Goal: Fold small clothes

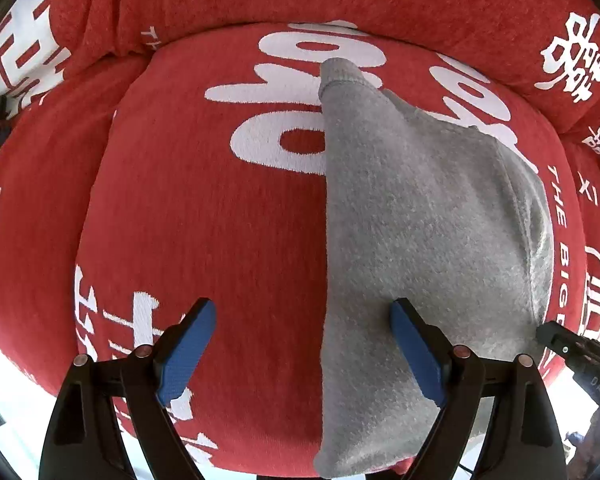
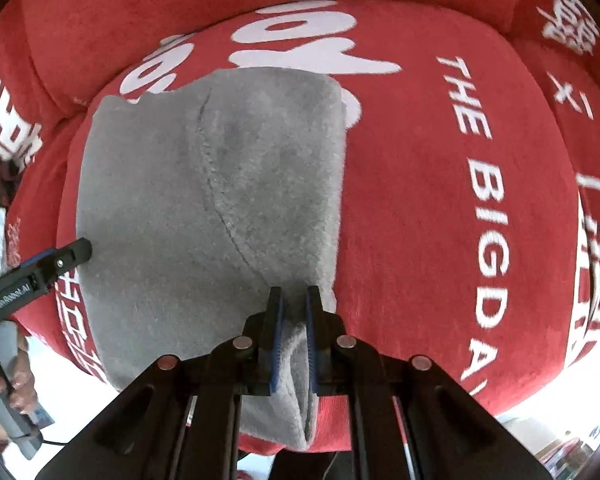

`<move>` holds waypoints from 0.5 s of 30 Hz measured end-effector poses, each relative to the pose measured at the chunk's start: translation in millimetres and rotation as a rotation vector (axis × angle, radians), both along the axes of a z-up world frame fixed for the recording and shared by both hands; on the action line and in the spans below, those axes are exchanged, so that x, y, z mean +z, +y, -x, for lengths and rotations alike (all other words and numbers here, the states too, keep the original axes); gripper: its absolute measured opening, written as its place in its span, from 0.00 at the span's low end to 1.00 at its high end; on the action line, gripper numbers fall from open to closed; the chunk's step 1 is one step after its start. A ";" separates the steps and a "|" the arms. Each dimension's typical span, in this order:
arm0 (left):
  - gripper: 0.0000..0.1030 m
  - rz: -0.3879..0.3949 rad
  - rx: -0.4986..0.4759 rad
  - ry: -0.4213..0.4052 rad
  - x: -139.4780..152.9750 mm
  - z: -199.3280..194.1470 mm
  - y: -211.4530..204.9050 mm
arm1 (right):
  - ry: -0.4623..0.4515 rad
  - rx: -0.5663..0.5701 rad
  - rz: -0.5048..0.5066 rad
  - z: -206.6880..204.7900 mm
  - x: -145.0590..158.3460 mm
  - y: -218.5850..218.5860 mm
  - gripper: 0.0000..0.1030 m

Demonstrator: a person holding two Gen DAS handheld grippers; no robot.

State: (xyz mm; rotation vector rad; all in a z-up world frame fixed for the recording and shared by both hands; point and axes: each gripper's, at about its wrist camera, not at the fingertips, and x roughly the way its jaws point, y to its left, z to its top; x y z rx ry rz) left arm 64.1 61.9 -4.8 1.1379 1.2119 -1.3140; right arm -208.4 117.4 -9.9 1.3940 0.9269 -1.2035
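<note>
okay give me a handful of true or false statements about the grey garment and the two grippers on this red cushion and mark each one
1. The right gripper is shut on a fold of the grey garment. True.
2. The left gripper is clamped on the garment. False: its jaws stand wide open, with the garment's straight edge between them.
3. The garment lies on a red cushion with white lettering. True.
4. The garment is blue. False: it is grey; only the gripper pads are blue.
5. A cuffed sleeve end points away from the left gripper. True.
</note>
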 end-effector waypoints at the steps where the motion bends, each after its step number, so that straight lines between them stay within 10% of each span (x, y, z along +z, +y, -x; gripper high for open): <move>1: 0.87 -0.001 -0.003 0.001 1.3 0.2 0.6 | -0.007 -0.012 -0.009 2.4 1.2 1.2 0.10; 15: 0.87 -0.025 -0.069 0.012 44.5 2.0 27.6 | -0.026 -0.013 -0.064 -2.2 31.4 20.5 0.13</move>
